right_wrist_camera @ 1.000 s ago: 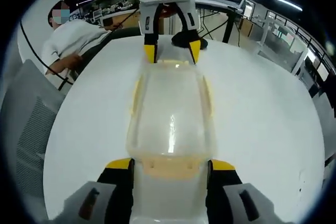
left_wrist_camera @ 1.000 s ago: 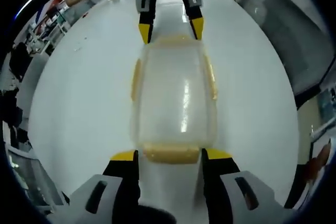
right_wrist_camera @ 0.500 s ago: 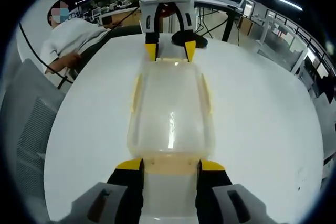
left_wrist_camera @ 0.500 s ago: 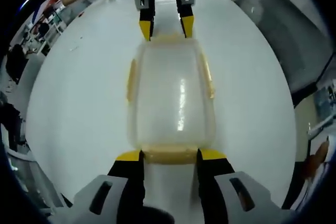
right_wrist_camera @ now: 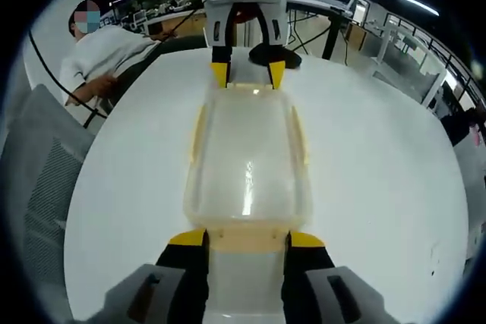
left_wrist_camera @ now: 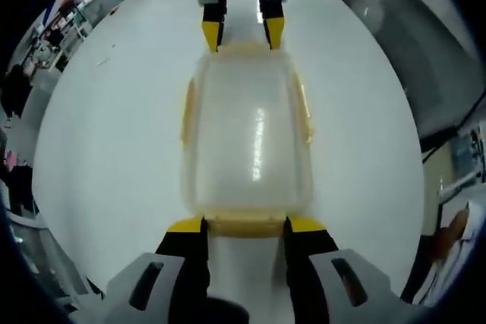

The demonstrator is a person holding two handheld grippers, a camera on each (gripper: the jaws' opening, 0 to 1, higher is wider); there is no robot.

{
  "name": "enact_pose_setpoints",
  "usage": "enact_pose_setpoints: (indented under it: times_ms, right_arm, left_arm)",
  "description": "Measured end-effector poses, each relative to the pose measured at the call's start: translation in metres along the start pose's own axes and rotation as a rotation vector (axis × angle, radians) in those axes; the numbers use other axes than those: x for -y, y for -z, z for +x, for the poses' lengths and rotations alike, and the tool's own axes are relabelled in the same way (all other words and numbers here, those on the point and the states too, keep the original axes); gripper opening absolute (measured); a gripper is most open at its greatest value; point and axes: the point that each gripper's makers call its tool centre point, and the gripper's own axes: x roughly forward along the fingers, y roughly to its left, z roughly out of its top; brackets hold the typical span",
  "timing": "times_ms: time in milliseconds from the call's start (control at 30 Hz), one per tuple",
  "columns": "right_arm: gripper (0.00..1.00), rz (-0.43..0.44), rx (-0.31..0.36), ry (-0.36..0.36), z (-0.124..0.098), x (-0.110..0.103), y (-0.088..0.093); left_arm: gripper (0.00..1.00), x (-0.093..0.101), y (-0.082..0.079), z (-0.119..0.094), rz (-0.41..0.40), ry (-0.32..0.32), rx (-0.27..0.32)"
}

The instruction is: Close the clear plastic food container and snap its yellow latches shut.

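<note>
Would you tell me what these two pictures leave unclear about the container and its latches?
- Left gripper view: the near end latch sits between the left gripper jaws; whether it has snapped is unclear.
- Right gripper view: likewise for the near latch at the right gripper.
- Container contents: blurred by the cloudy lid.

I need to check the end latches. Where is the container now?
In both views the container lies on the white table, between the left gripper and the right gripper at its two ends.
</note>
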Motion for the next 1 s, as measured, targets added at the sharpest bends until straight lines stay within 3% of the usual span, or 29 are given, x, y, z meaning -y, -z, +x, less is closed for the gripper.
enact_pose_setpoints:
  times_ms: [367, 500, 600, 800, 1000]
  right_arm:
    - [0.34, -0.011, -0.030, 0.000, 0.000, -0.001, -0.001]
    - [0.34, -0.037, -0.038, 0.003, -0.009, -0.006, 0.000]
    - [0.34, -0.044, -0.033, 0.021, -0.018, -0.004, -0.002]
    - [0.34, -0.055, -0.012, 0.055, -0.033, -0.004, -0.012]
    - [0.34, -0.065, -0.014, 0.062, -0.050, -0.006, -0.010]
  left_arm:
    - [0.36, 0.002, -0.001, -0.002, 0.001, -0.090, -0.052]
    - [0.36, 0.008, -0.006, -0.004, -0.013, -0.107, -0.067]
    - [0.36, 0.005, -0.011, -0.016, -0.019, -0.129, -0.038]
    - [0.36, 0.002, -0.015, -0.031, -0.006, -0.159, -0.035]
    - [0.36, 0.005, -0.030, -0.043, -0.002, -0.181, -0.005]
